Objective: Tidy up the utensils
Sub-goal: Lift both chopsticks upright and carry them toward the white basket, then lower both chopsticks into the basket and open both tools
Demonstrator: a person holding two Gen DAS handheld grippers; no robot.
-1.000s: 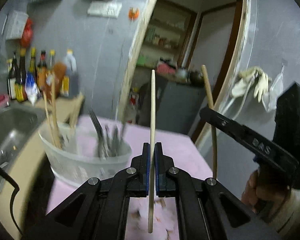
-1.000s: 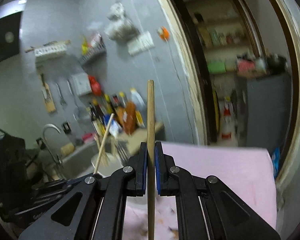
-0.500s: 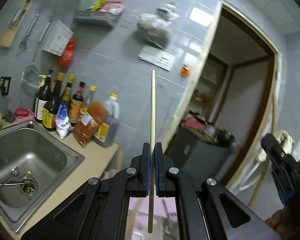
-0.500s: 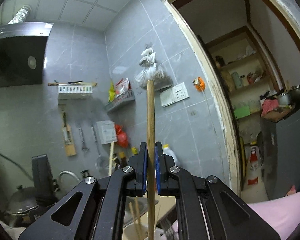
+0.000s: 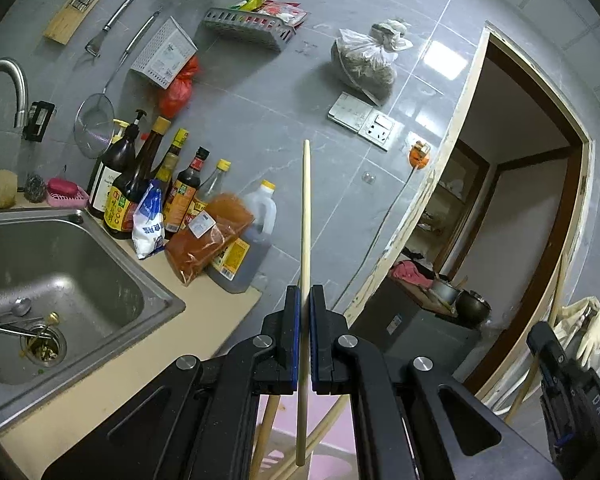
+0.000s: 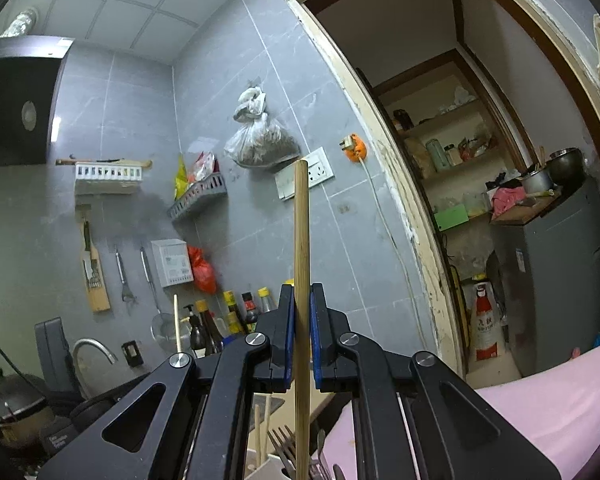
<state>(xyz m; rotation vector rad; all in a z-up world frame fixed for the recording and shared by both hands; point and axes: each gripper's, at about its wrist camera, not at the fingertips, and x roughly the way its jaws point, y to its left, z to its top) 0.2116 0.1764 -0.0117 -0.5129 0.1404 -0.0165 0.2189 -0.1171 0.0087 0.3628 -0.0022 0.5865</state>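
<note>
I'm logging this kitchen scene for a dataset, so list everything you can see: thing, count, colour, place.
Pale chopstick: one, light wood, upright between the left gripper's fingers.
Darker chopstick: one, brown wood, upright between the right gripper's fingers.
Sink: one, steel, in the counter, with a spoon lying inside.
Sauce bottles: several, dark, on the counter against the wall.
Strainer: one, metal mesh, hanging on the wall.
Plastic bag: one, clear with dark contents, hanging on the wall.
Pink cloth: one, on the surface lower right.
Forks: exact count unclear, metal, in a container below the right gripper.
Left gripper: black, shut on the pale chopstick.
Right gripper: black, shut on the darker chopstick.
</note>
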